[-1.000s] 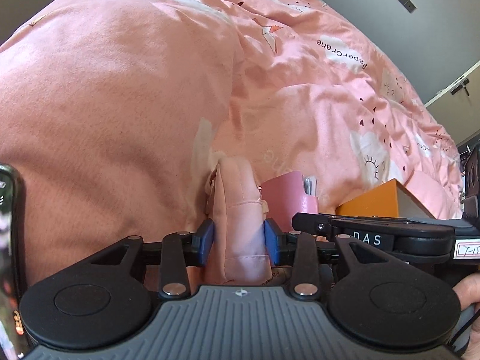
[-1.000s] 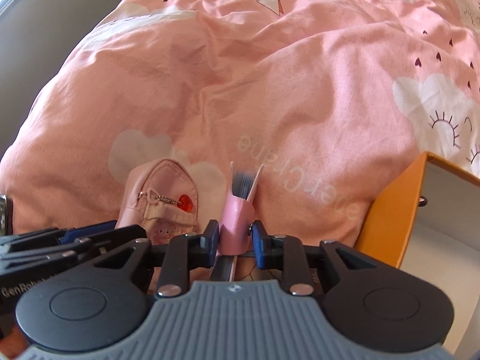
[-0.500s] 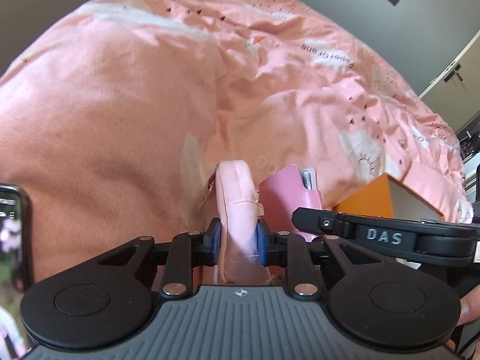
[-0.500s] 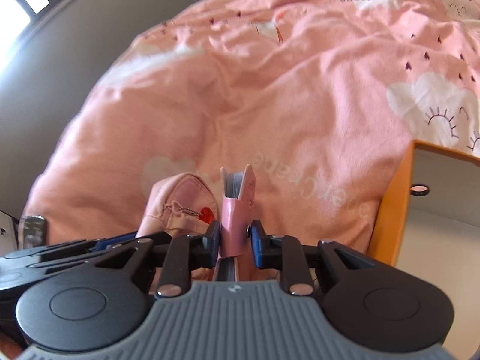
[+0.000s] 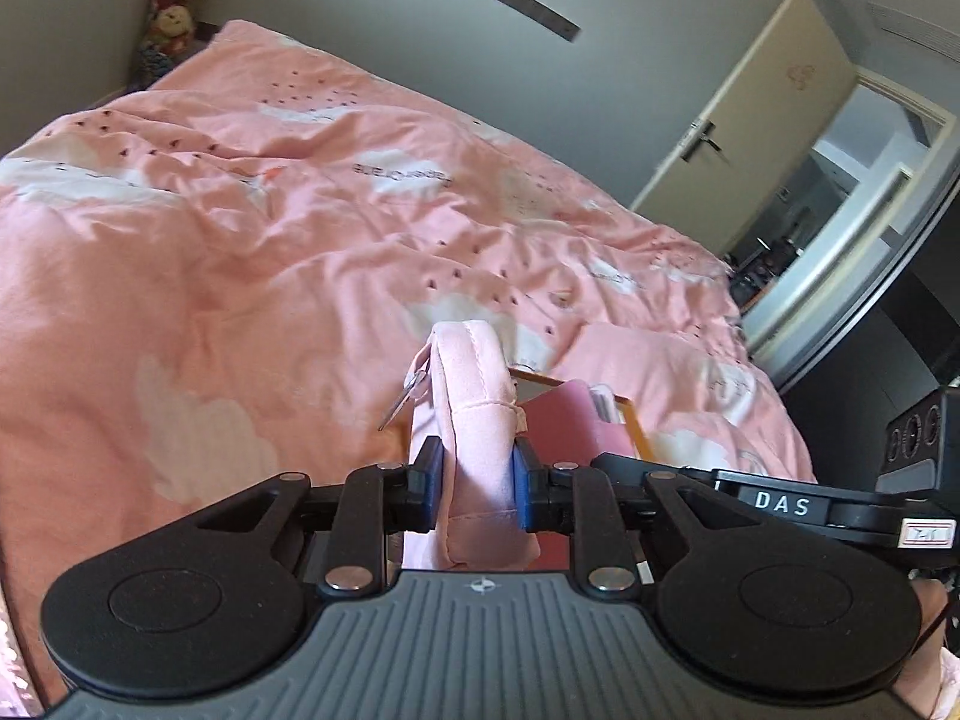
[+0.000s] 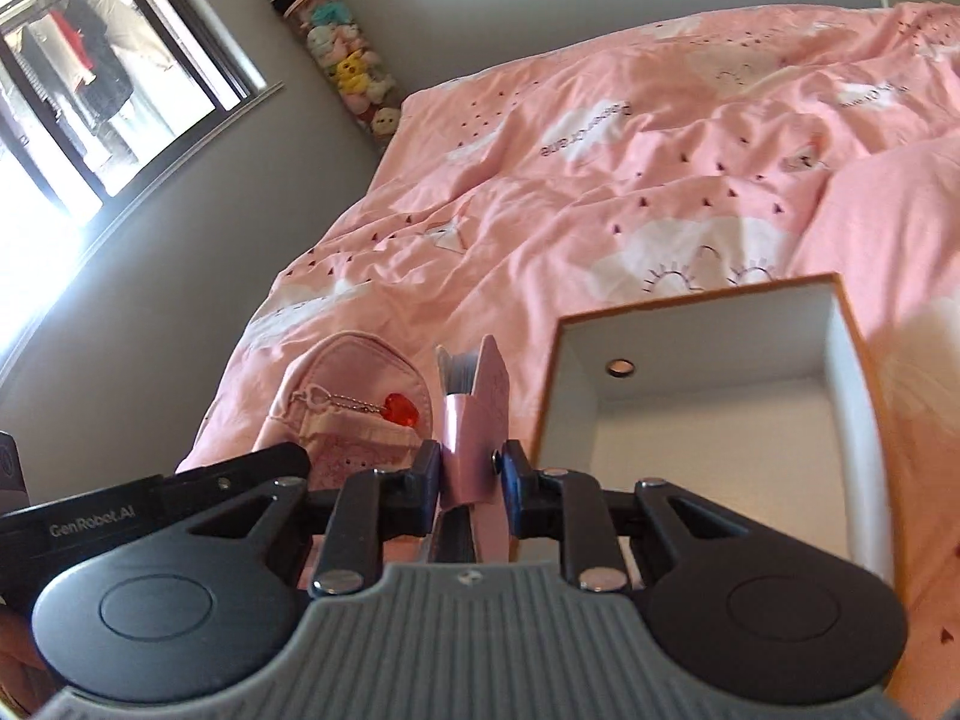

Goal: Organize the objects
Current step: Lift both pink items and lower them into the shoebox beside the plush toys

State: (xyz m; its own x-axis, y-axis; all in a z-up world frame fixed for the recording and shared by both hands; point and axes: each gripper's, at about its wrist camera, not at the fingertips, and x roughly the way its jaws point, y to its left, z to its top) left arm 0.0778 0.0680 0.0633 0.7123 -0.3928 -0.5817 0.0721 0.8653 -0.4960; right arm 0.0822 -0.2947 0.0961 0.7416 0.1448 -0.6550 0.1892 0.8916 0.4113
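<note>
My left gripper point(image 5: 474, 483) is shut on a soft pink pouch point(image 5: 474, 396) with a zip pull and holds it upright above the bed. The pouch also shows in the right wrist view point(image 6: 354, 387), with a red heart charm point(image 6: 401, 409). My right gripper point(image 6: 471, 477) is shut on a pink card holder point(image 6: 474, 420) with dark cards inside, held upright just right of the pouch. The card holder shows in the left wrist view point(image 5: 567, 420). An open orange box point(image 6: 708, 414) with a white inside sits right of it.
A pink duvet point(image 6: 600, 180) with clouds and small hearts covers the bed. A column of plush toys point(image 6: 342, 54) stands in the corner by a window point(image 6: 90, 90). An open door point(image 5: 750, 120) is at the far right of the room.
Both grippers have lifted and tipped back with their loads still held. The views now take in the walls, window and door, and the whole open top of the orange box.
</note>
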